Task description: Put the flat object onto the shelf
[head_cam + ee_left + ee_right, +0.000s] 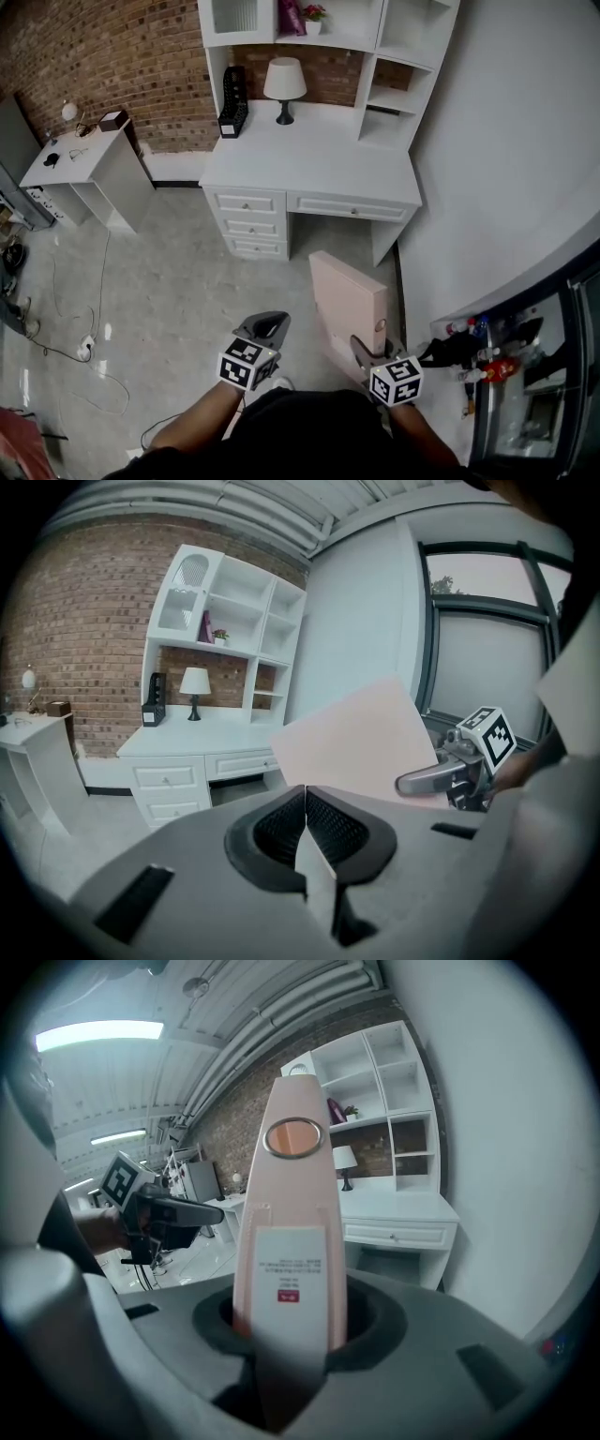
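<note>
A flat pale pink file box [348, 300] stands on edge in my right gripper [367, 352], which is shut on its near end. In the right gripper view the pink box [291, 1232] rises between the jaws, spine toward me, with a round finger hole and a white label. In the left gripper view the same box [352, 738] shows as a broad pink panel. My left gripper [265, 328] hangs beside it, shut with nothing held; its pads [305, 822] meet. The white shelf unit [328, 23] over the desk [309, 155] stands far ahead.
On the desk are a table lamp [284, 86] and a black file holder [232, 103]. A small white side table [84, 173] stands at left by the brick wall. Cables [75, 347] lie on the floor. A white wall [506, 141] runs along the right.
</note>
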Demonstrator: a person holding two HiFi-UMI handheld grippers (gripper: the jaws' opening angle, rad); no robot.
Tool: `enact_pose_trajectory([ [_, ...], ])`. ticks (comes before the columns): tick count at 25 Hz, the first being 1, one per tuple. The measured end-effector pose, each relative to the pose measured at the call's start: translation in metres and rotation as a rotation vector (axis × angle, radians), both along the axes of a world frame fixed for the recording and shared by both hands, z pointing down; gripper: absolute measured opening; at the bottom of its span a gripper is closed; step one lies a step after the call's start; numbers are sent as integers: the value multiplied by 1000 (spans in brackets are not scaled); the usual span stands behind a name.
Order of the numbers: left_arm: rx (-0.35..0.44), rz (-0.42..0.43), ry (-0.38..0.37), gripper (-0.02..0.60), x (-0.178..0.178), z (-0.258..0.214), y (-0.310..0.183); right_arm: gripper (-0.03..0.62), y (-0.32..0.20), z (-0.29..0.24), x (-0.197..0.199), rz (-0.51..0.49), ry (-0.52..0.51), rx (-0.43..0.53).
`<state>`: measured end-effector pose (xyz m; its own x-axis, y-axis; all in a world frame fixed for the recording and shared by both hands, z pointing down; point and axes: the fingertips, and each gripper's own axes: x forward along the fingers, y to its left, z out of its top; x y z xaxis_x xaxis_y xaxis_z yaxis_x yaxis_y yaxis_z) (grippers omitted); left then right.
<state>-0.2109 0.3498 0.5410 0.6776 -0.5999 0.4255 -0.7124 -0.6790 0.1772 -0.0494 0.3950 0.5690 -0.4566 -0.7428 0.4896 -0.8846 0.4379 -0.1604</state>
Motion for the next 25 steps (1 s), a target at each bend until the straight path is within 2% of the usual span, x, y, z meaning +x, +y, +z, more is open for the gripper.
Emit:
enact_pose_trajectory([
  [4,-16,12,-3,6,-18,8,-6,161,-4,-1,-10,46,-9,2],
  [8,-43,22,15,6,-20,17,-7,163,0,1,-14,60,-9,-9],
  [17,-58,62,18,6,6,28,-36,164,-30,8,-3,73,-24,-14],
  [25,-45,56,-1,6,41,21,-103,166,-110,-1,32,65,-45,16],
])
